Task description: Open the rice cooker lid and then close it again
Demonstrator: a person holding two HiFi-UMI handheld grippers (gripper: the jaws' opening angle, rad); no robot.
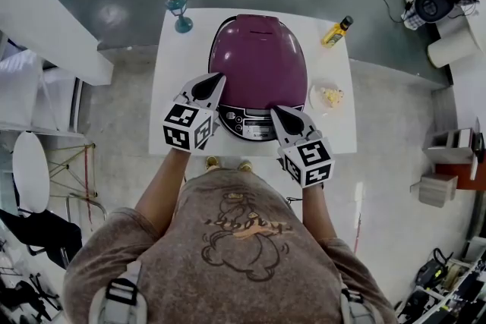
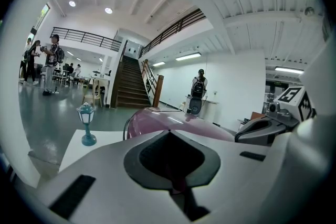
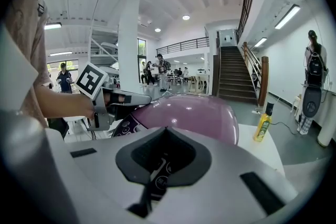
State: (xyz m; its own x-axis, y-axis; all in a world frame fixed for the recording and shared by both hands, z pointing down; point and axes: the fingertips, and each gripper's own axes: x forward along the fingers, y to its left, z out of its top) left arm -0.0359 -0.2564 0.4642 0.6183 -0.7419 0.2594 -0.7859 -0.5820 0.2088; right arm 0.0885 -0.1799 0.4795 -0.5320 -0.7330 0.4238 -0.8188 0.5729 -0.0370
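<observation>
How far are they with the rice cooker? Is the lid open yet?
Not open: the purple rice cooker lid lies shut. The left hand-held gripper and right hand-held gripper, both closed and empty, sit by its control panel. Opening and closing seem left, unless already done; one picture cannot tell.

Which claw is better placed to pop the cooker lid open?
Right, probably: the right claw sits over the front panel, where a release for the lid would likely be; the left claw is near the lid's left edge.
</observation>
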